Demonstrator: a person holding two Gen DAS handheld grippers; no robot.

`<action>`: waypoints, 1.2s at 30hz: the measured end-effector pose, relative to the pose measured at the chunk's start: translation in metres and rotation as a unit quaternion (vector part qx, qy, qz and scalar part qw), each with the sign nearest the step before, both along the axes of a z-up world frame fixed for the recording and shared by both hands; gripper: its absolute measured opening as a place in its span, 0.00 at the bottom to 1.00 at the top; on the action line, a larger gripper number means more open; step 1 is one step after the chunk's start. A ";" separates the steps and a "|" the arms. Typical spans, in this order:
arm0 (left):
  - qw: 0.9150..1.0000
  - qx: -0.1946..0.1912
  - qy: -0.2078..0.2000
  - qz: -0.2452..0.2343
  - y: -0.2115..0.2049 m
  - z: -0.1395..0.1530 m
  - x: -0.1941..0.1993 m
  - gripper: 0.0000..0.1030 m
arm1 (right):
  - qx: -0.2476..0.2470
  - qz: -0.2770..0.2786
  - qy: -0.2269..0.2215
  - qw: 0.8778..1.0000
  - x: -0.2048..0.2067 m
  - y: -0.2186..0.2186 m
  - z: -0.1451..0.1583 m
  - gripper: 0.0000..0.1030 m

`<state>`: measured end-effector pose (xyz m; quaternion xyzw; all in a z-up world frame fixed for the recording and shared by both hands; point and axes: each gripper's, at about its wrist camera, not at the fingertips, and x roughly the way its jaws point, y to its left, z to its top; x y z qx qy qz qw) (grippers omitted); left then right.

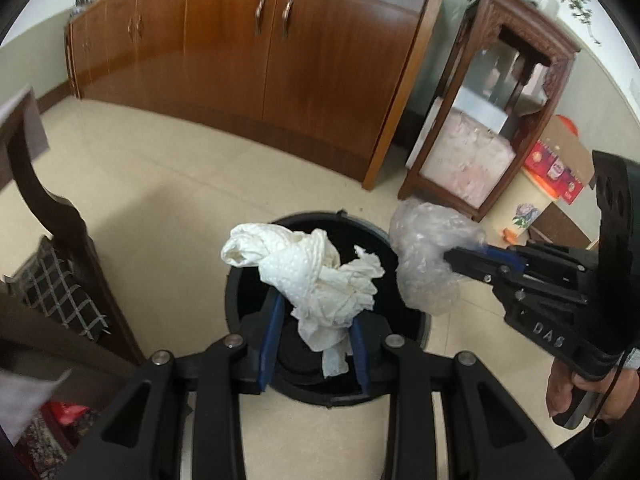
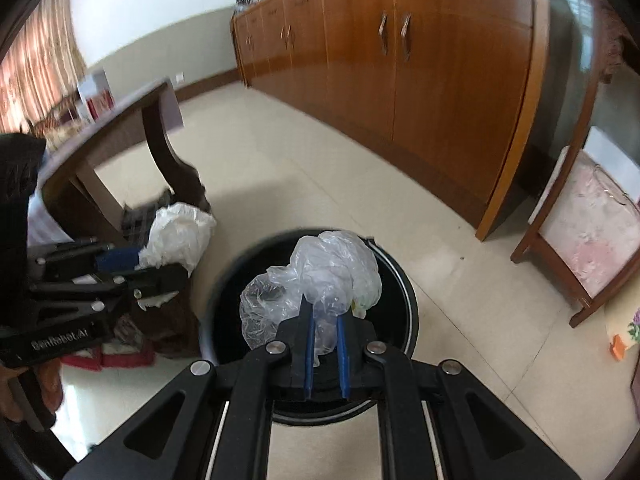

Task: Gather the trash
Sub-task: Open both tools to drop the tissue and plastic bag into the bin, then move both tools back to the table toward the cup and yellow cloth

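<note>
- The left hand-held gripper point(image 1: 316, 334) is clamped on a crumpled white paper towel point(image 1: 316, 276), which bulges above the blue pads and trails a loose tail below them.
- The right hand-held gripper point(image 2: 325, 344) is closed on a crumpled clear plastic bag point(image 2: 316, 288), pinched low down, with most of the bag ballooning above the jaws.
- Both pieces hang over the mouth of the round black trash bin point(image 1: 420, 328) on the tiled floor; from the left wrist view the towel sits over the opening and the bag near its right rim.
- The towel looks very light, soft and compressible. It should not slip from the pads, but the thin tail could tear or catch on a pad when let go.
- The bag looks nearly weightless, slick and springy. It will likely puff out once freed, may cling to a pad, and could drift sideways as it falls.
- Each is best held by its bunched middle, where many folds stack, not by a single loose flap.
- Neither is fragile, so a firm squeeze harms nothing.
</note>
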<state>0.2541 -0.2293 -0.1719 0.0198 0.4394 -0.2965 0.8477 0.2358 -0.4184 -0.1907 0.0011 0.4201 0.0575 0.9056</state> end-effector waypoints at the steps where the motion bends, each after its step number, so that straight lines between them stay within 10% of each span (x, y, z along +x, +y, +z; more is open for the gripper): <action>1: 1.000 -0.005 0.007 -0.001 -0.003 -0.004 0.004 0.44 | 0.008 0.017 0.017 1.000 0.008 -0.001 -0.012 0.10; 3: 1.000 0.017 0.016 0.012 -0.006 -0.017 0.010 0.82 | -0.029 0.021 0.050 0.998 0.023 -0.002 -0.039 0.27; 5: 0.999 0.025 0.005 0.032 -0.001 -0.020 0.011 0.86 | -0.044 0.011 0.069 0.997 0.027 -0.011 -0.056 0.74; 12: 0.995 0.054 -0.005 0.083 0.027 -0.009 -0.009 1.00 | -0.052 -0.033 0.049 0.997 0.004 -0.021 -0.045 0.98; 36: 0.988 0.049 -0.060 0.133 0.082 0.079 -0.087 1.00 | -0.030 -0.027 -0.051 0.998 -0.070 0.056 0.071 1.00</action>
